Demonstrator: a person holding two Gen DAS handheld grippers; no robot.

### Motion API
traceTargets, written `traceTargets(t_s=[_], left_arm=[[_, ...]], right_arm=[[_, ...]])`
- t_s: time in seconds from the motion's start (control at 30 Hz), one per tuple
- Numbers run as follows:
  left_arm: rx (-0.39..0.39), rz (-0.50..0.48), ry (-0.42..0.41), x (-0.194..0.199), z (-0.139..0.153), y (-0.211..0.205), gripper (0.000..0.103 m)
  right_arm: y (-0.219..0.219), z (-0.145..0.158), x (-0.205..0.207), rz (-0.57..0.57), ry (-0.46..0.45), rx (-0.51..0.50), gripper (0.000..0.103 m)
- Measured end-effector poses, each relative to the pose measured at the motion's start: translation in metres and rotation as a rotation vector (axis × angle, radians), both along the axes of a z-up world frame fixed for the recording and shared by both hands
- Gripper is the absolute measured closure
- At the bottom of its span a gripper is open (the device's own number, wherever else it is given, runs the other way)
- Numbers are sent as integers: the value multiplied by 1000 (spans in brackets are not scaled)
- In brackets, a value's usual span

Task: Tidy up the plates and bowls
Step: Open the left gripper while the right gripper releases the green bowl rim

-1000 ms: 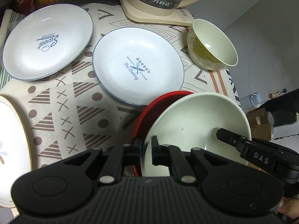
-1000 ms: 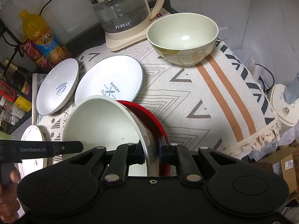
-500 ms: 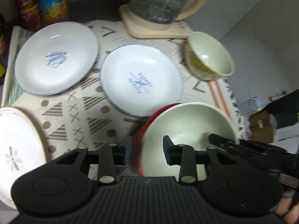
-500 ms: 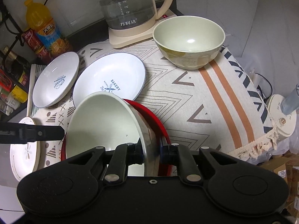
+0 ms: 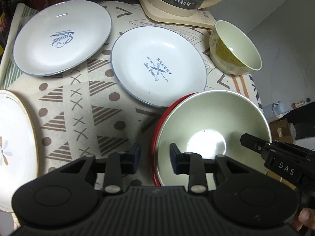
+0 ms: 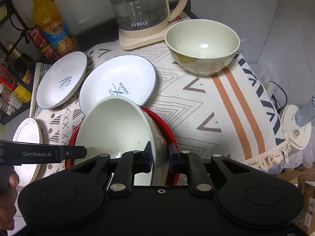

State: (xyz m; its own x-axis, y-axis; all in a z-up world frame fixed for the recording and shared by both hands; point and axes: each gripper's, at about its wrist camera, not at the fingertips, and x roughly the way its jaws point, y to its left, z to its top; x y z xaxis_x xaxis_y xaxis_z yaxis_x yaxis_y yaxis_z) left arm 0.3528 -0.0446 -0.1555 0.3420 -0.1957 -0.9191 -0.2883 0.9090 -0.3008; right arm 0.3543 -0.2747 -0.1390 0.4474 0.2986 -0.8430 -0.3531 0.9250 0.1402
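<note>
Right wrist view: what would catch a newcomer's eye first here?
The large pale bowl tilted over a red plate at the near table edge stands out first, its rim pinched by the right claw. The left claw straddles the bowl's opposite rim, its pads not touching it, having just been opening. Behind sit two white printed plates, a smaller green bowl and a glass kettle.

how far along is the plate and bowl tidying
Done: one pale bowl sits in the red plate. In hand: right claw pinches that bowl's rim; left claw has just let go. Left: second bowl and three white plates lie separate.
</note>
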Motion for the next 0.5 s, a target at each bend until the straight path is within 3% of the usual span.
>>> traceTargets(t_s=[0.2,0.5], left_arm=[[-4,6,-19,1,4,1,81],[23,5,-45,5,22,0,77]], right_arm=[[-8,7,-2,-7,-24,8,87],[-21,16,-4,-25,-11,82,85]])
